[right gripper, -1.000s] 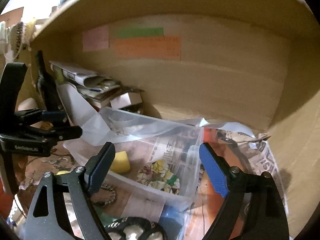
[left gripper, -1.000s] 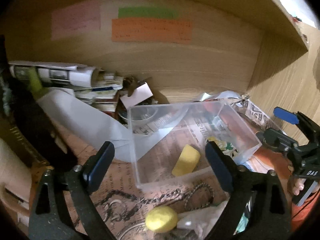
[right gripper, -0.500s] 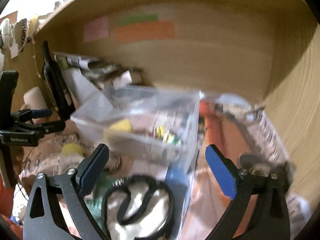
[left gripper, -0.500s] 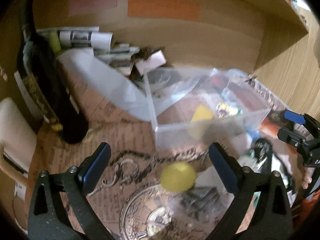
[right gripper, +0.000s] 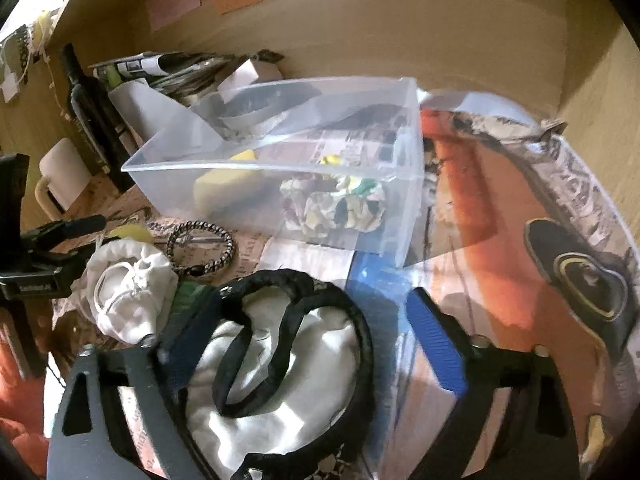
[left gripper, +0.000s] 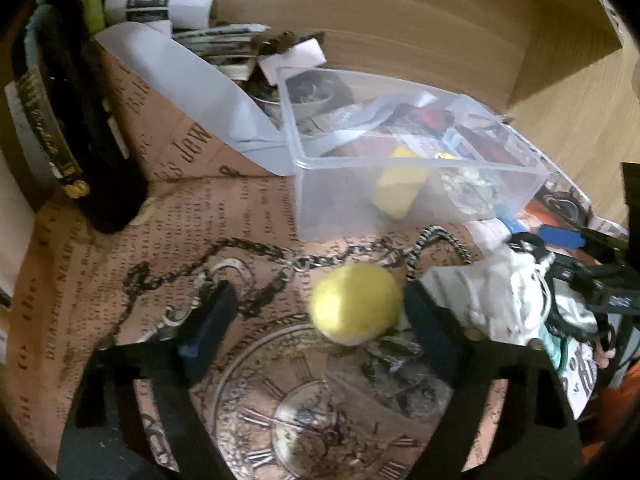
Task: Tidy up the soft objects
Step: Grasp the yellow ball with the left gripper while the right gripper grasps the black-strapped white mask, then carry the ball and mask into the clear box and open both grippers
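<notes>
Yellow foam ball point(left gripper: 356, 306) seen on clock-print paper point(left gripper: 256, 208), near-round, no clear long axis, just beside right finger of left gripper point(left gripper: 320, 320), spread wide. Right gripper point(right gripper: 316, 340) spread wide over black-trimmed white pouch point(right gripper: 280, 368). Clear bin point(right gripper: 280, 168) behind.

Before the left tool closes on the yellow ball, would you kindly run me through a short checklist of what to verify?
1. Left tool open: ok, jaws spread wide.
2. Yellow ball between the jaws: ok, though it sits close to the right finger, not centred.
3. Ball free of clutter: cannot tell; a chain and white cloth pouch lie close by.
4. Clear plastic box open to receive it: ok, no lid on.
5. Room in the box: ok, it holds only a yellow sponge and a floral scrunchie.
6. Right tool clear of the ball: ok, open over a black-trimmed white cloth.
</notes>
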`<state>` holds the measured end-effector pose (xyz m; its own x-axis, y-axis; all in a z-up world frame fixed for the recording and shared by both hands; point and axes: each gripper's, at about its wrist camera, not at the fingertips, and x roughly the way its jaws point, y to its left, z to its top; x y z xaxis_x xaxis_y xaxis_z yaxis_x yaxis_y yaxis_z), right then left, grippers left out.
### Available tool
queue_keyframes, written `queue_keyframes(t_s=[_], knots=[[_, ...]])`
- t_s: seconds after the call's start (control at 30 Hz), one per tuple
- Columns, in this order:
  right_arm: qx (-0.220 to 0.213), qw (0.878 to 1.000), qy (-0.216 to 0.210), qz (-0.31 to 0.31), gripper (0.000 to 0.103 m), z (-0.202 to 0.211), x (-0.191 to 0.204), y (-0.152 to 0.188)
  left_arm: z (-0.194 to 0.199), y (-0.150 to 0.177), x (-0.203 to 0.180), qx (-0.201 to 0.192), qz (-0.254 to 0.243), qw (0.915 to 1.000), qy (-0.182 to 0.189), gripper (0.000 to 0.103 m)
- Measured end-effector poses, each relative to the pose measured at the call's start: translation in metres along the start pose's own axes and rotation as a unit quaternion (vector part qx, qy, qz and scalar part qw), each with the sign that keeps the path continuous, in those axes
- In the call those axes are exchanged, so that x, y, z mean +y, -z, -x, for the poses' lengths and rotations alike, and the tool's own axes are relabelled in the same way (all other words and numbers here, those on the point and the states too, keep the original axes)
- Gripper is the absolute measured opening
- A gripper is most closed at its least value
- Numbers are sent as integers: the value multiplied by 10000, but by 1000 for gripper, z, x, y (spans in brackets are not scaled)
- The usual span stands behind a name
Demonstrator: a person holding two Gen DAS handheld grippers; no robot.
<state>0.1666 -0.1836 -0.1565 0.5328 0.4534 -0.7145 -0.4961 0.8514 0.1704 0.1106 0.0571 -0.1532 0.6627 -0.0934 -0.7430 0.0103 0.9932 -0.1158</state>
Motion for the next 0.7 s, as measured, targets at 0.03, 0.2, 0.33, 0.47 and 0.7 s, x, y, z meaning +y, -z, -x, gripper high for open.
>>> queue_keyframes(t_s=[0.03,0.2,0.33,0.47,0.7], knots=[[71,10000,-50,-22,72,-3,-2,0,-1,0,-1,17,-17,10000,37,74],[216,9995,-178,-136,40,-10,-8,0,-2,4,-6,39,-115,9998,155,57],[289,9994,-51,-191,26,-14,-15,4,-1,3,-8,57,-120,9996,240,44],[142,9997,76,-163,15,-8,-13,3,5,2,-9,-56,-145,9997,173,42],[-399,9986,329,77,11,22,-5,-3,27,-5,-6,-371,-105,9992,117,42]])
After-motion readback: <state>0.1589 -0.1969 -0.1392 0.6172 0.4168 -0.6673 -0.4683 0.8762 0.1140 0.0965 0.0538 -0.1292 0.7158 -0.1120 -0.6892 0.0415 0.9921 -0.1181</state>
